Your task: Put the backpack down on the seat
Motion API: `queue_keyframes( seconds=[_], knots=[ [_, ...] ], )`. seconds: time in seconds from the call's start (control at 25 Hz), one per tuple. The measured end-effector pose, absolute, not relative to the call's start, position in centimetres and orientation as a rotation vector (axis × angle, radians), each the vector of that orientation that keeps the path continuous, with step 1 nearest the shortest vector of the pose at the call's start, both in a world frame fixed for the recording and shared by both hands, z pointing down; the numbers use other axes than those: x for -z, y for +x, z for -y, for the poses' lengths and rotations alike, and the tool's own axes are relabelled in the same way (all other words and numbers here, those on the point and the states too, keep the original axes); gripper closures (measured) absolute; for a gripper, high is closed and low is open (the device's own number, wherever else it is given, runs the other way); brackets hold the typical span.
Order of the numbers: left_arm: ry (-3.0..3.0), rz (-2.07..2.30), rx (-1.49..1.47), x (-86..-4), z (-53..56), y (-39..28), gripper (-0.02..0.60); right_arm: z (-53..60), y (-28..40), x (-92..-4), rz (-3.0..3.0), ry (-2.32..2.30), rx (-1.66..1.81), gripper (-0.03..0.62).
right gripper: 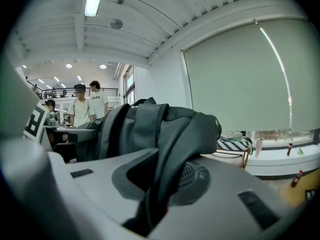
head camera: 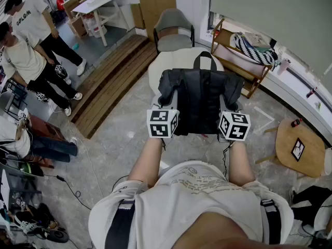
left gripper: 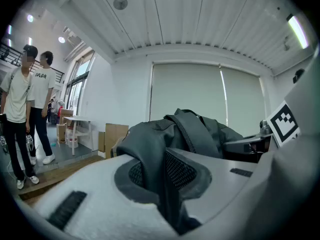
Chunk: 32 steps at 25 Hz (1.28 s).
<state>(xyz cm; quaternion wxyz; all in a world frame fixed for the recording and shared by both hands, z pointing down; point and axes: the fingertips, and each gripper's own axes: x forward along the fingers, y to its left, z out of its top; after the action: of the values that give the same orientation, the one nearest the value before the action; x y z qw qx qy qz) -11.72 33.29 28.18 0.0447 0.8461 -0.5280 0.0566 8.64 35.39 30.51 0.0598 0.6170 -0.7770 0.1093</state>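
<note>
A black backpack (head camera: 199,100) hangs in front of me between both grippers, straps toward me. It hovers over a cream cushioned seat (head camera: 155,71), whose far edge shows behind the top handle. My left gripper (head camera: 173,104) is shut on a fold of the bag's left side. In the left gripper view the dark fabric (left gripper: 150,149) runs down between the jaws of the left gripper (left gripper: 161,176). My right gripper (head camera: 227,105) is shut on the bag's right side. In the right gripper view a thick fold (right gripper: 187,134) is pinched in the right gripper (right gripper: 162,179).
A grey armchair (head camera: 174,30) stands behind the cream seat. A wooden shelf unit (head camera: 244,61) is at the right, with a round wooden side table (head camera: 300,147) nearer me. A wooden step platform (head camera: 111,77) and two standing people (head camera: 31,51) are at the left. Cables (head camera: 78,191) lie on the floor.
</note>
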Motion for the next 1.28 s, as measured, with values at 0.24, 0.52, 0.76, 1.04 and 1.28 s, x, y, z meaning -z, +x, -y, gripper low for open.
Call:
queue_keyframes(
  seconds=[0.24,0.52,0.76,1.04,1.28],
  knots=[
    [2.529,1.6,-0.151,-28.1,-34.2,-11.1,0.532,-35.9,9.3,-30.6,2.364,1.868,-0.356,0.531],
    [2.506,1.628,-0.174,-28.4,-34.7,-9.7,0.532,-36.1,10.6,-31.2,2.389,1.842,-0.395,0.525],
    [2.484,1.628,-0.189,-28.8,-35.2,-8.0,0.532,-36.5,12.3,-31.8,2.398,1.82,-0.423,0.523],
    [2.485,1.635,-0.168,-29.1,-35.7,-5.2,0.532,-36.7,15.1,-31.8,2.409,1.805,-0.413,0.522],
    [2.468,1.63,-0.176,-29.6,-35.6,-3.8,0.532,-36.6,16.6,-32.2,2.411,1.785,-0.434,0.52]
  ],
)
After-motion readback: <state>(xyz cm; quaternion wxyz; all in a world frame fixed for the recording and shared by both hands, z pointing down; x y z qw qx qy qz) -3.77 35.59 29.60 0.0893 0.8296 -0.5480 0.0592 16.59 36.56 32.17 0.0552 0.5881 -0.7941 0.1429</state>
